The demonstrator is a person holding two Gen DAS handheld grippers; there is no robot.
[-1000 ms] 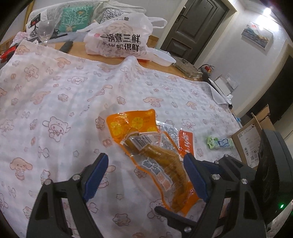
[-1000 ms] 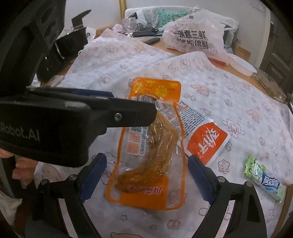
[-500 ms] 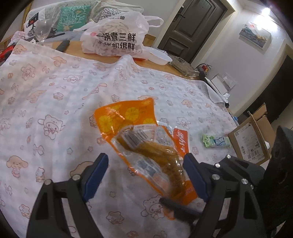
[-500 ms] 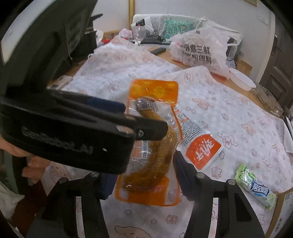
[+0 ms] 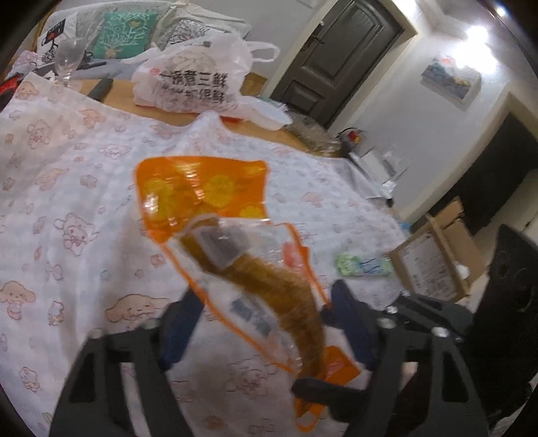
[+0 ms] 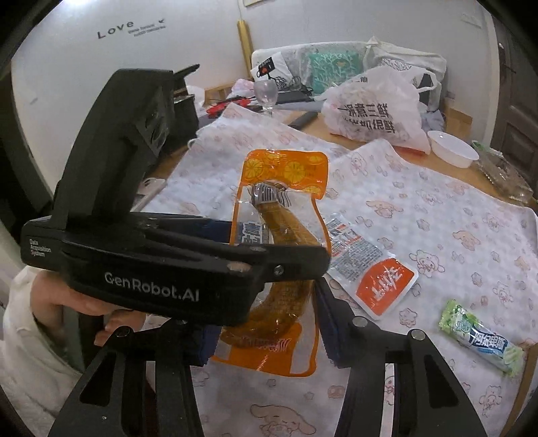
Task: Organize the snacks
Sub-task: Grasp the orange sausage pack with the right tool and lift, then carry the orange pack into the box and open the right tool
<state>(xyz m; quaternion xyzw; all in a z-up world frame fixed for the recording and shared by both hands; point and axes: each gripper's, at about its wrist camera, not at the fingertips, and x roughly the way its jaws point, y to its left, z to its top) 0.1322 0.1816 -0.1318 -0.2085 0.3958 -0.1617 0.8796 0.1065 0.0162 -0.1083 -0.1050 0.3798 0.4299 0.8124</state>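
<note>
- The left wrist view is soft all over with motion blur: the orange snack packet (image 5: 215, 215) smears, and the print of the tablecloth (image 5: 67, 201) around it is fuzzy.
- A ceiling lamp (image 5: 484, 30), far above and right of that packet, burns out to white and brightens the wall beside it.
- The right wrist view is sharper; lettering on the left gripper (image 6: 289, 265) crossing the packet (image 6: 285, 174) reads cleanly.
- Clear film on the packet carries small white glints.
- Light is even and rather dim, shadows faint.
- Both fisheye views bend straight lines and fall to black at the corners.
</note>
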